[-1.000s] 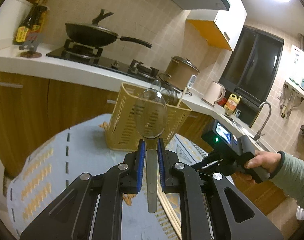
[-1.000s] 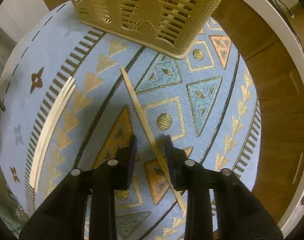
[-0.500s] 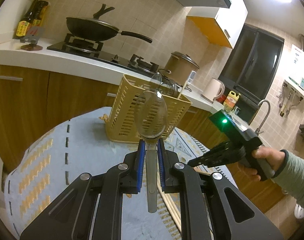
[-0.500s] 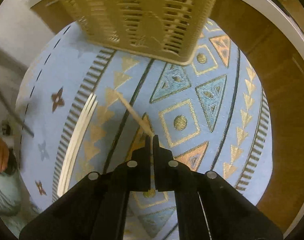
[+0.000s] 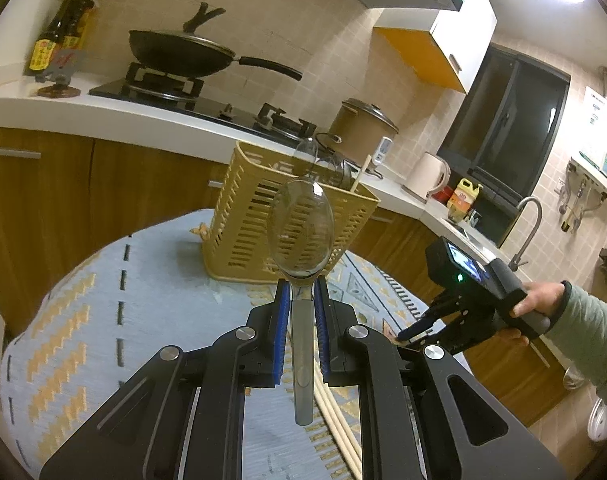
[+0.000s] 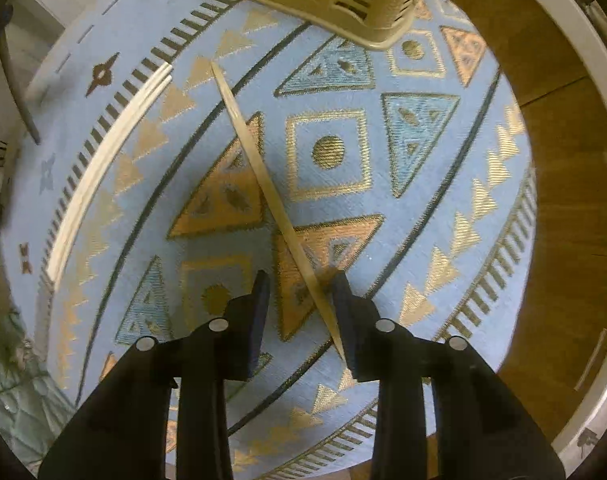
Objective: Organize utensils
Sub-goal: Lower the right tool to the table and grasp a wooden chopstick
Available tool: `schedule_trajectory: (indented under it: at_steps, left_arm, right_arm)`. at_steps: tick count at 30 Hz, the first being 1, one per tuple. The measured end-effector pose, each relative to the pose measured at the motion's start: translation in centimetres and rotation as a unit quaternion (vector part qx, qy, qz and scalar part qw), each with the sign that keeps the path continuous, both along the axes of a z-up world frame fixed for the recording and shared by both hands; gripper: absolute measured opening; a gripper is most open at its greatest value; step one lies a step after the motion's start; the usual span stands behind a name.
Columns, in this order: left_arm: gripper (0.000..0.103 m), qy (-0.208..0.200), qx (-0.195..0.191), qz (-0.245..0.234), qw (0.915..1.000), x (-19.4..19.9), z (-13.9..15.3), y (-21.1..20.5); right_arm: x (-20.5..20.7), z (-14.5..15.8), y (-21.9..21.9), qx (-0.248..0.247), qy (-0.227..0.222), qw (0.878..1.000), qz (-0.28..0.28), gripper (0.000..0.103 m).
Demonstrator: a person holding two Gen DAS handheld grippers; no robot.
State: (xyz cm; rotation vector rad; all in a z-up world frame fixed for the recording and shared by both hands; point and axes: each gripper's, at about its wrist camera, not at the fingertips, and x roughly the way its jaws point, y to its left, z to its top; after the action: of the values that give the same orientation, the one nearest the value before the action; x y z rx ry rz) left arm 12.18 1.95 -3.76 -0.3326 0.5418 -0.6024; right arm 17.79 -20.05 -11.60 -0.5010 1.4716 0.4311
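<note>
Your left tongs point(image 5: 302, 312) pinch a clear plastic spoon point(image 5: 302, 236), bowl upright at frame centre. Your right tongs point(image 6: 301, 296) are opening around a pale wooden chopstick point(image 6: 259, 184), which lies diagonally on the blue patterned worktop point(image 6: 423, 208).

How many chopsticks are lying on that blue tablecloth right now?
3. One chopstick lies diagonally mid-cloth, its near end between the right tongs, whose jaws are opening. A pair of chopsticks lies side by side near the cloth's left edge. Another stands in the yellow basket.

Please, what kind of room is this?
Most likely a home kitchen. A black wok sits on a gas stove, a faucet stands further along the counter, and a yellow utensil basket stands on the table.
</note>
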Motion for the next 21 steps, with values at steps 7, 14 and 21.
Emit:
schedule_trajectory:
  at_steps: [7, 14, 21]
  left_arm:
    - [0.011, 0.002, -0.001, -0.004, 1.0, 0.5, 0.0, -0.2]
    - [0.011, 0.008, -0.01, -0.01, 0.9999, 0.6, -0.7, 0.2]
    - [0.011, 0.002, -0.015, -0.007, 0.9999, 0.3, -0.4, 0.6]
  right_arm:
    - [0.2, 0.7, -1.6, 0.029, 0.014, 0.999, -0.033, 0.0]
    - [-0.6, 1.2, -2.4, 0.072, 0.011, 0.991, -0.116, 0.0]
    - [-2.0, 2.6, 2.0, 0.024, -0.037, 0.999, -0.007, 0.0]
